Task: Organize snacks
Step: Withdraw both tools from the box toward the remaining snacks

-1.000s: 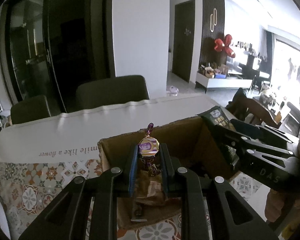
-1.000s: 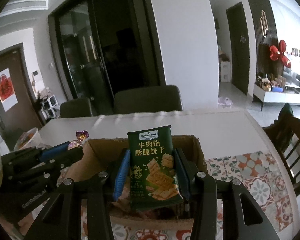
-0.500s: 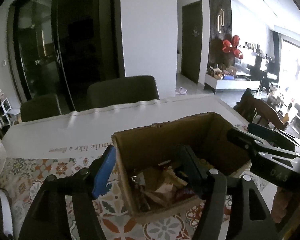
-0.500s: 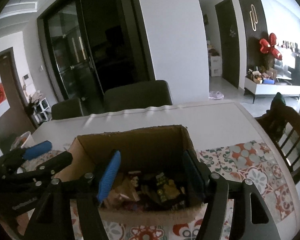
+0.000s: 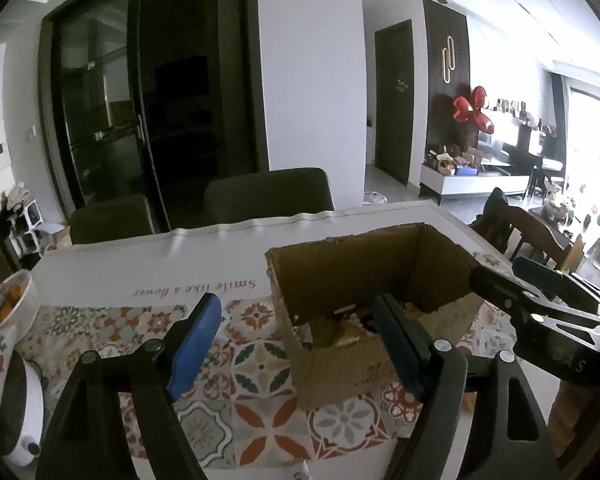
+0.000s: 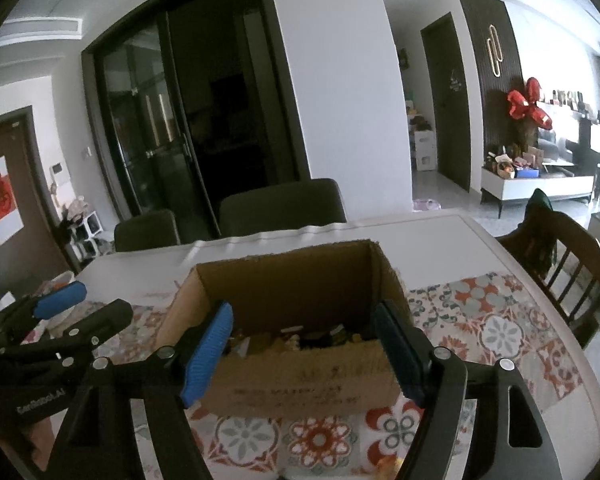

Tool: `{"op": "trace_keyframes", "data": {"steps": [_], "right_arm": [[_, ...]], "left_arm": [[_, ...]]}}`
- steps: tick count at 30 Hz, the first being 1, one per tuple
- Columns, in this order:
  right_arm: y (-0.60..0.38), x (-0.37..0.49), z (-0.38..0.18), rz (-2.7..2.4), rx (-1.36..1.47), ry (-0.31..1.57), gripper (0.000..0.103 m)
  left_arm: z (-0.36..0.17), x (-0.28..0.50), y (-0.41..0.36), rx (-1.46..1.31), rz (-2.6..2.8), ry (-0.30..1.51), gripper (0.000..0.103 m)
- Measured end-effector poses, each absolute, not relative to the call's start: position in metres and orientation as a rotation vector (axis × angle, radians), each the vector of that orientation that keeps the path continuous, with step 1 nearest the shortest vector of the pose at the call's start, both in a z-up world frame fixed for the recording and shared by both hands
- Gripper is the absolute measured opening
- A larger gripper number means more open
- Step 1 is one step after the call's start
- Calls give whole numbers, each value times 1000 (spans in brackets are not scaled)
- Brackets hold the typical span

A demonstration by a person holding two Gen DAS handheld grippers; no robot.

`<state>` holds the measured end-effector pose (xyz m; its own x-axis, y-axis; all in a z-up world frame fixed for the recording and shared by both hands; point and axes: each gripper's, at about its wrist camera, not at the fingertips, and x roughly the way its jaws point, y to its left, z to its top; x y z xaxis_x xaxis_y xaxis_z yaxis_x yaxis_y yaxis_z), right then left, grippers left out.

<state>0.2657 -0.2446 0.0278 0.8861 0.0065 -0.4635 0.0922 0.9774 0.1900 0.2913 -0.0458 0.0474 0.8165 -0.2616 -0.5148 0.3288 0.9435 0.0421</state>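
While the snacks point(image 6: 300, 338) lie jumbled in the bottom of the open cardboard box point(image 6: 300, 384), which stands on the patterned cloth point(image 5: 260, 364) of the table point(image 5: 140, 264), my left gripper point(image 5: 296, 344) hangs in front of the box's near left corner with its jaws opening wide and nothing gripped between them. My right gripper point(image 6: 304, 350) faces the box's front wall, its jaws likewise opening and holding nothing, the box only framed between them. A bowl point(image 5: 4, 308) sits at the table's far left edge, and dark chairs point(image 6: 284, 210) stand behind the table.
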Motion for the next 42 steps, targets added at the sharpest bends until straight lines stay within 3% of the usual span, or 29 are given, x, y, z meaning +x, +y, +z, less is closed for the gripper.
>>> {"op": "trace_keyframes", "data": {"steps": [14,32,42], "right_arm": [[-223,230,-2,-58,253,555,74],[-202,209,-74,-140,332,730,74],[-195,216,-112,-162,407,857,72]], "left_arm": [[14,255,-18,133,-286,571,78],[-69,239,-3,163,-313,700,77],[-109,239,-8,179,-341,795,70]]}}
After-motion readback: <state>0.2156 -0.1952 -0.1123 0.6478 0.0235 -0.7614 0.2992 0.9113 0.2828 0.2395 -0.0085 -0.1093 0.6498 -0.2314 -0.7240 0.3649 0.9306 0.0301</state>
